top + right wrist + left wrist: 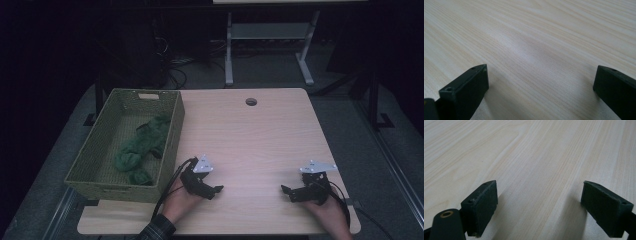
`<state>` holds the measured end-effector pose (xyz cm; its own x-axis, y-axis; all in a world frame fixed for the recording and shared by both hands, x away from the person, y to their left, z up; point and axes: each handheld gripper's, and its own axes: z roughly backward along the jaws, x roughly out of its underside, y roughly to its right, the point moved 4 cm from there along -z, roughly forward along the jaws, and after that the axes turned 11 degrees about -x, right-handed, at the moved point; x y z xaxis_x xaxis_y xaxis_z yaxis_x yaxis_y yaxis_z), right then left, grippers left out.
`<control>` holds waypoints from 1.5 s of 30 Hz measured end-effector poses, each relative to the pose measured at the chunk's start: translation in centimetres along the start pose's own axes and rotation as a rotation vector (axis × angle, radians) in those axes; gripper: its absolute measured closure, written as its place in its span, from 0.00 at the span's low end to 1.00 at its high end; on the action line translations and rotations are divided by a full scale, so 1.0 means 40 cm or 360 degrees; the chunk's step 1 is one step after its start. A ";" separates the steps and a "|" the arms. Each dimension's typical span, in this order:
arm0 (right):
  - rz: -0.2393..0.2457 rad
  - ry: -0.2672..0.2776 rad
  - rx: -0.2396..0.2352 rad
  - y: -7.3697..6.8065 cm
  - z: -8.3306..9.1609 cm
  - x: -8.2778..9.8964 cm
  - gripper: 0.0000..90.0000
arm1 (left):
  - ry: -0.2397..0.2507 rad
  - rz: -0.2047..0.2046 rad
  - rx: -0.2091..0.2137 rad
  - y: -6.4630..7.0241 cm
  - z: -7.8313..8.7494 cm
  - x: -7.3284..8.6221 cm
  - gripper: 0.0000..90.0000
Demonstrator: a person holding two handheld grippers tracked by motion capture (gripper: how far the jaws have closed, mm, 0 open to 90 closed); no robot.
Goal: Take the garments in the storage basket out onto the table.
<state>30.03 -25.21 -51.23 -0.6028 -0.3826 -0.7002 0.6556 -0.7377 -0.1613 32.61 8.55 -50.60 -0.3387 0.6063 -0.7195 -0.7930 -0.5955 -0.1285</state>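
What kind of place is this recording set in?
Probably a lab or office workroom: a light wooden desk with a round cable hole, tangled cables on the grey carpeted floor behind it, and another white-legged workbench beyond.

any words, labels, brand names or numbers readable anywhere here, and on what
None can be read. The green basket, the green cloth inside it, the wooden table and both hand-held grippers, left and right, show no lettering. The pale patch on the basket's far rim is blank or too small to read.
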 end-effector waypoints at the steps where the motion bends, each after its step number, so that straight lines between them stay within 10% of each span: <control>1: 0.0000 0.0000 0.0000 0.000 0.000 0.000 0.00 | 0.0000 0.0000 0.0000 0.000 0.000 0.000 0.15; 45: 0.0001 -0.0001 0.0000 0.000 0.000 0.000 0.00 | -0.0006 0.0040 0.0118 -0.011 0.052 -0.045 0.15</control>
<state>30.03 -25.22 -51.23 -0.6026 -0.3833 -0.7000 0.6559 -0.7375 -0.1608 32.52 8.80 -47.85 -0.3606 0.5937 -0.7194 -0.8195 -0.5700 -0.0596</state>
